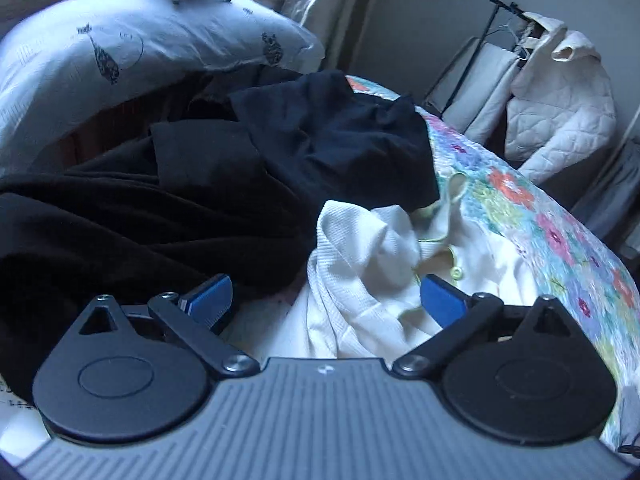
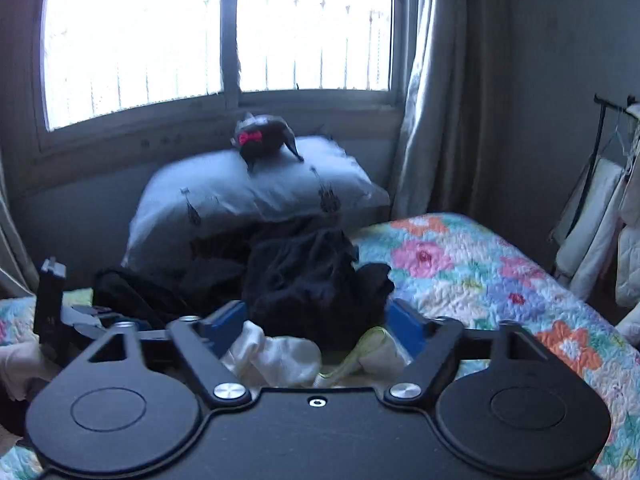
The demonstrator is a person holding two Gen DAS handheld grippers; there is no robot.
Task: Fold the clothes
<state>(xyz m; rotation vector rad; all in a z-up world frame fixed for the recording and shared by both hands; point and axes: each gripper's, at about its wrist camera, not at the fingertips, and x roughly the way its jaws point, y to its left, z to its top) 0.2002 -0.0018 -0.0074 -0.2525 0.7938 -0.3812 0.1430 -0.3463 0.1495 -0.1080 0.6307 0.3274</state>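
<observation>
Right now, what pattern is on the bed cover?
The quilt is floral: pink and orange flowers on pale blue-green. The right wrist view shows it best.

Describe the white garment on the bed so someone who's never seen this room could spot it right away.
Start at the bed with the floral quilt. A pile of dark clothes lies below the pillow, and the white garment lies crumpled against its near edge. It is the only pale, ribbed piece there, with yellow-green trim.

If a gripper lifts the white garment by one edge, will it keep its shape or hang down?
The white garment lies crumpled in soft folds, so it probably hangs limp. It looks thin and ribbed, so likely light. The left gripper is open around it.
</observation>
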